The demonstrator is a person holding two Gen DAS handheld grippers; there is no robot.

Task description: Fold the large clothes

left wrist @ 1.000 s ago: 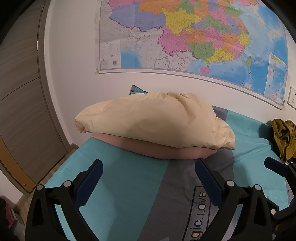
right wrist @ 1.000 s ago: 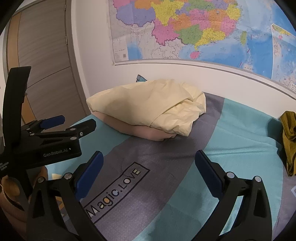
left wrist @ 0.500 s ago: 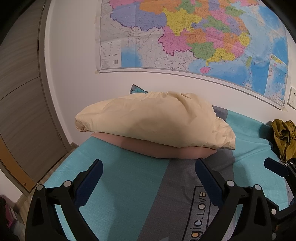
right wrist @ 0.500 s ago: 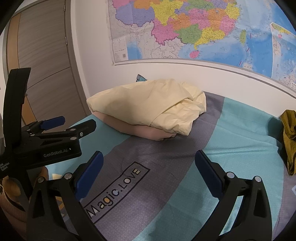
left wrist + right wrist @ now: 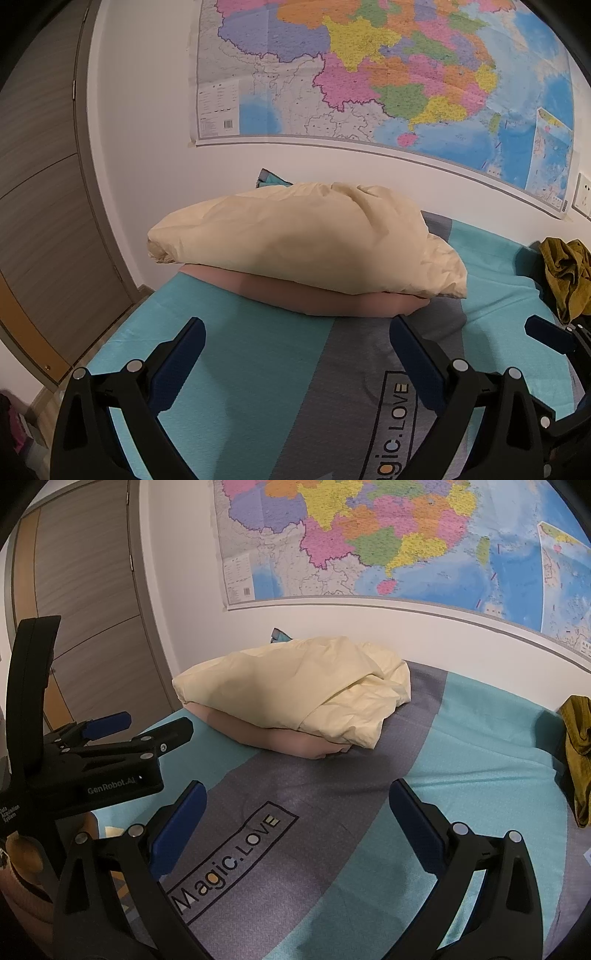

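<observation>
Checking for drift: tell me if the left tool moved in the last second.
No. The left tool frames the cream bundle and wall map exactly as before.

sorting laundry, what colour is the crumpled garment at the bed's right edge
Olive-mustard garment, clearest in left wrist view.

Nothing has shifted — both views match the earlier ones (grippers included).

A cream cloth [image 5: 295, 240] lies folded into a puffy, wrinkled bundle on top of a folded pink cloth [image 5: 325, 301], whose edge shows beneath it. An olive garment [image 5: 565, 275] lies crumpled well apart to the right, unfolded.
</observation>
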